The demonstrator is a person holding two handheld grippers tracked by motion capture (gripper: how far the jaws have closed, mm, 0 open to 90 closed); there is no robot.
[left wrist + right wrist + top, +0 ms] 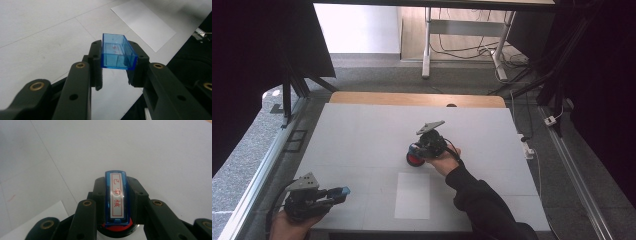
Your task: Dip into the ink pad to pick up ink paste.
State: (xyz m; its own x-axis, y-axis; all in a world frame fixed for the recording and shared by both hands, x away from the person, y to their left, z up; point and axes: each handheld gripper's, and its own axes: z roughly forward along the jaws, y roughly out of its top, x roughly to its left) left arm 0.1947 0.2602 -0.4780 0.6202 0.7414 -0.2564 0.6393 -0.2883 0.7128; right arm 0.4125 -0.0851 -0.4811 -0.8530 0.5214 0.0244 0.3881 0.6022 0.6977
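Note:
My left gripper (pixel 341 192) hovers at the table's near left corner, shut on a clear blue plastic cap (pixel 345 190). In the left gripper view the cap (pixel 116 58) is an open-topped box pinched across its sides between the left gripper (pixel 117 51) jaws. Near the table's middle, my right gripper (pixel 416 151) is shut on a stamp with a red base (pixel 413 160) that sits on or just above the mat. In the right gripper view the stamp's blue top (pixel 116 195) carries a white label with red characters, held upright between the right gripper (pixel 116 186) jaws.
A white sheet of paper (pixel 412 195) lies on the grey mat (pixel 362 130) near the front, between the two hands. A wooden table edge (pixel 412 98) runs along the back. Metal rails and cables flank the table on the floor.

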